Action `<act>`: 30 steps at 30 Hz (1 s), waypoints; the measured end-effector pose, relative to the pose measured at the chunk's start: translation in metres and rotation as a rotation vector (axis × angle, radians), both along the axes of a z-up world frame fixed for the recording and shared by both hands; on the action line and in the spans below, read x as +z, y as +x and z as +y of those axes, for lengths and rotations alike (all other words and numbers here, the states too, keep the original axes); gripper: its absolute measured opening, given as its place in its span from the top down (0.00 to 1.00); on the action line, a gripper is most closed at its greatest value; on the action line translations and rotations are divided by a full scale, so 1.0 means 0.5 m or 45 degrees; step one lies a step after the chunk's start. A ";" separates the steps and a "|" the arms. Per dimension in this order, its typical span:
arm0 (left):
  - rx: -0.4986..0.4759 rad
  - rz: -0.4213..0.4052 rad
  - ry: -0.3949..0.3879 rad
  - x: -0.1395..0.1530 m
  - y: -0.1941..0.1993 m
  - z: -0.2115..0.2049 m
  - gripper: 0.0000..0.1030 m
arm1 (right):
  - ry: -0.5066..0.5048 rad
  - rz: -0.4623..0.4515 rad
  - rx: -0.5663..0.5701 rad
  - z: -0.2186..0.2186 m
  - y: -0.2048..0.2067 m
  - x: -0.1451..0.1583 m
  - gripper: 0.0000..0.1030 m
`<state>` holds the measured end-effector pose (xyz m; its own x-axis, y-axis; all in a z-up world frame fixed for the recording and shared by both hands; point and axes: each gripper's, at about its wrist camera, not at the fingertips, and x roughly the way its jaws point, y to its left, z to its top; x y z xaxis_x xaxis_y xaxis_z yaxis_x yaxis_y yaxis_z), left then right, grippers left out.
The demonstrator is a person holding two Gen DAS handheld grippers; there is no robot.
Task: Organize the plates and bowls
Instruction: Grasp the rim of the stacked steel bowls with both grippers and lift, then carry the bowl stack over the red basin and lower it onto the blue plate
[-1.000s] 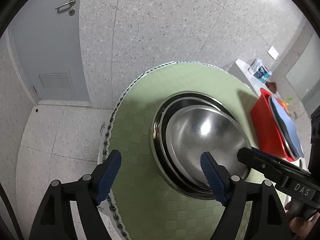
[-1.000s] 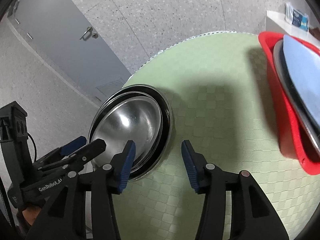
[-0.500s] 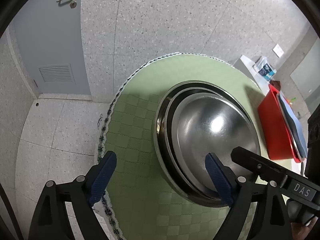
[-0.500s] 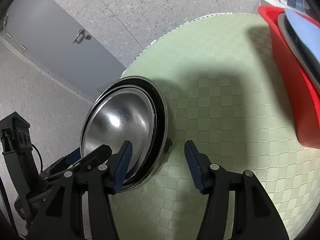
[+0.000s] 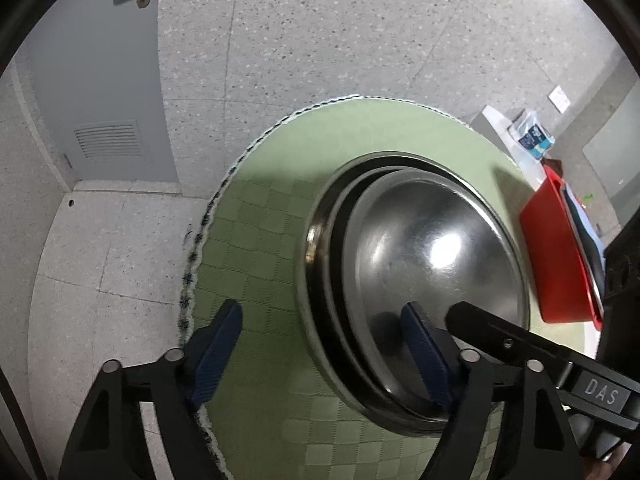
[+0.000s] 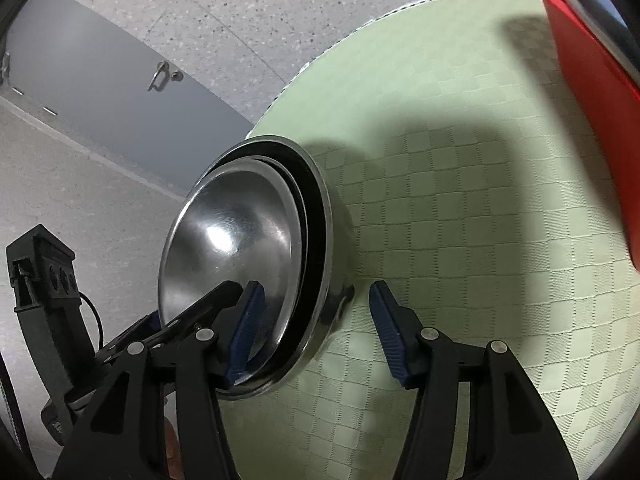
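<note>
Your steel bowls (image 5: 432, 256) already sit nested on the green worktop (image 6: 460, 208). Both tongs, left (image 5: 324, 354) and right (image 6: 316, 332), are spread across the rim, pinching nothing. Moving the stack to the red bin (image 5: 556, 264) probably remains.

A round counter (image 5: 256, 248) in a green checked cloth carries stacked steel bowls (image 5: 436, 256) near its middle. Right of the bowls, at the counter's edge, stands a red tub (image 5: 554, 252).
</note>
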<state>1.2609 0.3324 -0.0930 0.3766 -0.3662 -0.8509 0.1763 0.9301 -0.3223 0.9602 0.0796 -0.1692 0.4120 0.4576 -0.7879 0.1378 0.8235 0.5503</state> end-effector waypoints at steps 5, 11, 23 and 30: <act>-0.041 -0.018 -0.015 0.003 -0.008 0.000 0.49 | 0.024 -0.008 0.008 0.003 -0.003 0.002 0.53; -0.047 -0.049 0.009 0.007 -0.021 0.000 0.57 | 0.001 -0.015 0.000 0.009 -0.006 0.007 0.53; -0.021 -0.166 -0.059 0.117 -0.088 -0.004 0.59 | -0.067 -0.156 0.011 -0.005 -0.049 0.110 0.53; -0.033 -0.246 -0.098 0.217 -0.139 -0.072 0.59 | -0.068 -0.246 0.008 -0.085 -0.072 0.206 0.53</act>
<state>1.1912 0.2963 0.0153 0.5195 -0.4395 -0.7328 0.2656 0.8982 -0.3504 0.9243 0.0370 -0.0663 0.5552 0.4203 -0.7177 0.0286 0.8528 0.5215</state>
